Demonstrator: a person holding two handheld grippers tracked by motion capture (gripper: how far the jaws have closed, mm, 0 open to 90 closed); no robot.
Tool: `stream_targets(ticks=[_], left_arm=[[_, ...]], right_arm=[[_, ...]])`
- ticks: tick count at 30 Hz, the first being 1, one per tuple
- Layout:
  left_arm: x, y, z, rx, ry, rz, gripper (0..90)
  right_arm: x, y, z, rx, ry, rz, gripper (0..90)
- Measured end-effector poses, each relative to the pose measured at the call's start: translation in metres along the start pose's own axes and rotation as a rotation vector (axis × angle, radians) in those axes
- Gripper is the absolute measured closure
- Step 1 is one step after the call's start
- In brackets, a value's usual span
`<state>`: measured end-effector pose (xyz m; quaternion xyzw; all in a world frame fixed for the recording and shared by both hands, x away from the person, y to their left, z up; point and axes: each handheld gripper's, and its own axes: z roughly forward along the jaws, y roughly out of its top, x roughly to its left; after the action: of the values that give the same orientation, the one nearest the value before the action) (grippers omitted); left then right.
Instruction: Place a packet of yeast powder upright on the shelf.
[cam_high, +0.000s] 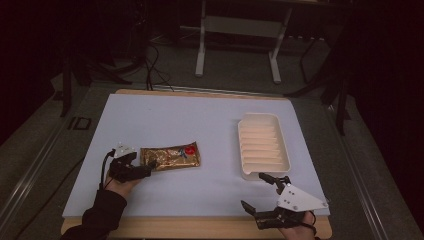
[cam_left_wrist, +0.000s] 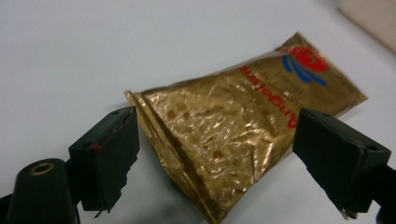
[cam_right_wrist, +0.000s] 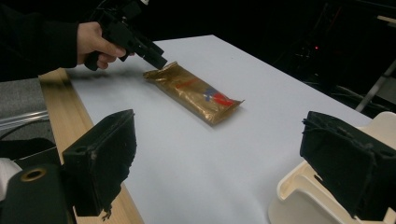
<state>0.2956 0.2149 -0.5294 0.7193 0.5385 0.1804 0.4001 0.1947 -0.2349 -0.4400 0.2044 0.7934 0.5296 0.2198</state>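
Gold foil packet (cam_high: 171, 156) lies flat on the white bench (cam_high: 200, 120), left of centre, well apart from the white ridged tray (cam_high: 262, 145) on the right side.

Left gripper (cam_high: 142, 170): jaws spread, straddling the packet's near crimped end; in the left gripper view the seam sits between them, neither pad clearly touching.

Right gripper (cam_high: 260, 192): jaws spread, empty, hovering at the bench's near edge just in front of the tray.

Risks, as judged from here:
- Foil looks slick and crinkled; a pinch on the thin seam alone could slip or tear it.
- Packet lies skewed to the jaws, so closing could push it sideways instead of catching it.
- A one-end grip would let the body droop and swing when lifted.
- Right gripper sits near the tray's corner; a careless move could knock it.
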Motion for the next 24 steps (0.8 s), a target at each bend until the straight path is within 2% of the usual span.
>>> stream_targets(ticks=[4,5,7,10,12,17,20,21,24], left_arm=[[0.001,-0.001,0.003,0.028,0.005,-0.008,15.9],[0.001,-0.003,0.007,0.055,0.021,-0.013,15.9],[0.001,-0.004,0.009,0.069,0.043,-0.021,19.6],[0.001,-0.007,0.014,0.092,0.047,-0.030,20.8],[0.001,-0.009,0.018,0.102,0.036,-0.051,20.9],[-0.005,-0.011,0.019,0.095,0.071,-0.036,21.0],[-0.010,-0.014,0.020,0.086,0.095,-0.005,23.5],[-0.013,-0.015,0.019,0.087,0.096,0.016,27.1],[-0.019,-0.016,0.018,0.089,0.112,0.032,40.5]], right_arm=[[0.000,0.000,0.000,0.001,0.001,0.000,10.6],[0.000,0.000,0.000,0.003,0.004,0.000,10.6],[0.000,-0.001,0.001,0.005,0.003,-0.002,10.6],[0.000,-0.001,0.001,0.008,0.004,-0.002,10.6],[0.000,-0.001,0.001,0.009,0.005,-0.002,10.6],[0.000,-0.001,0.001,0.012,0.004,-0.002,10.6],[0.001,-0.001,0.002,0.015,0.004,-0.005,10.6],[0.001,-0.001,0.002,0.015,0.004,-0.006,10.6],[0.001,-0.001,0.002,0.014,0.005,-0.007,10.6]])
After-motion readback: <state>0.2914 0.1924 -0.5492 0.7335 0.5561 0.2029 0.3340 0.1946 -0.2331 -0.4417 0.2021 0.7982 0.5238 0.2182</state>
